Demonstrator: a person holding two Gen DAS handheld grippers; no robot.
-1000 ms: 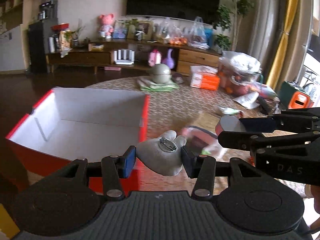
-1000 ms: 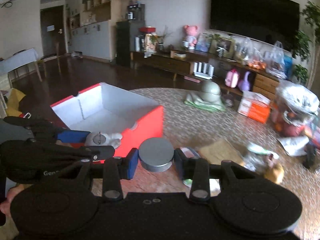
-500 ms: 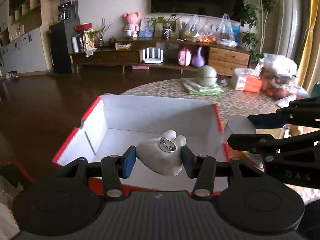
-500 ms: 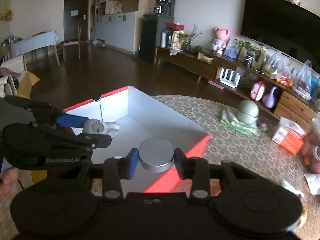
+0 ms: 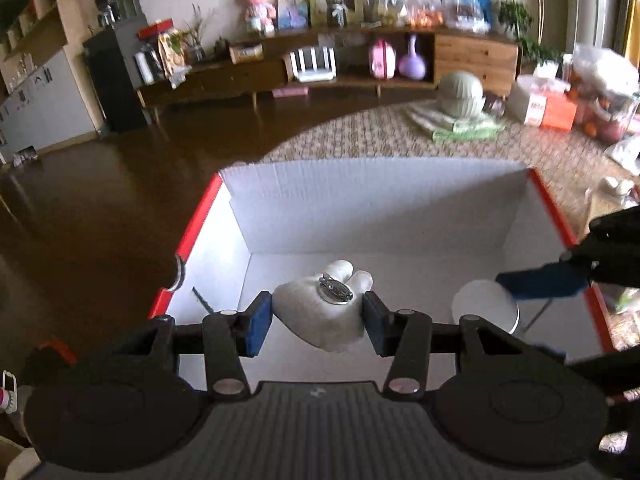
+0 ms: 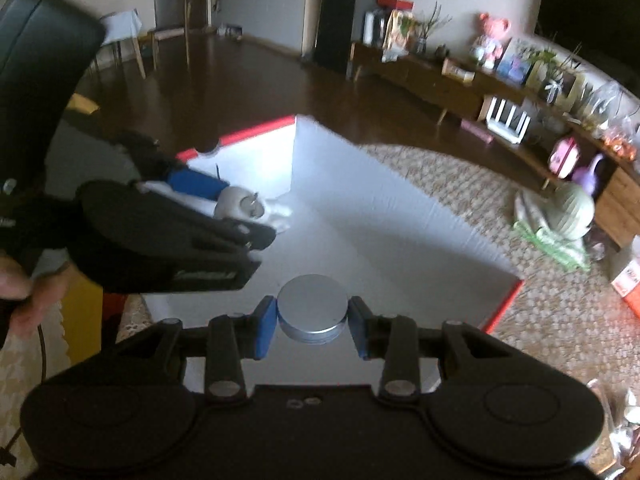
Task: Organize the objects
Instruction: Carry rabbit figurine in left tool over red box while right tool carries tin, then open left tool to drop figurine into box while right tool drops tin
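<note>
Both grippers hang over the open red box with white inner walls, each carrying one item for it. In the lower centre of the left wrist view, the left gripper is clamped on a white plush brooch whose metal pin back faces up, the blue pads pressing its soft sides. In the lower centre of the right wrist view, the right gripper holds a round silver tin by its rim, lid level. Both items appear to be above the box floor rather than resting on it, though the height is hard to judge. The step in hand looks to be the release into the box. To do it well, each gripper should probably go lower until its item is close to the white floor, the tin kept flat so it does not land on edge and roll, and the two set apart so they do not knock together. The brooch is soft and should drop harmlessly, but opening the jaws slowly would stop the pin snagging a pad
</note>
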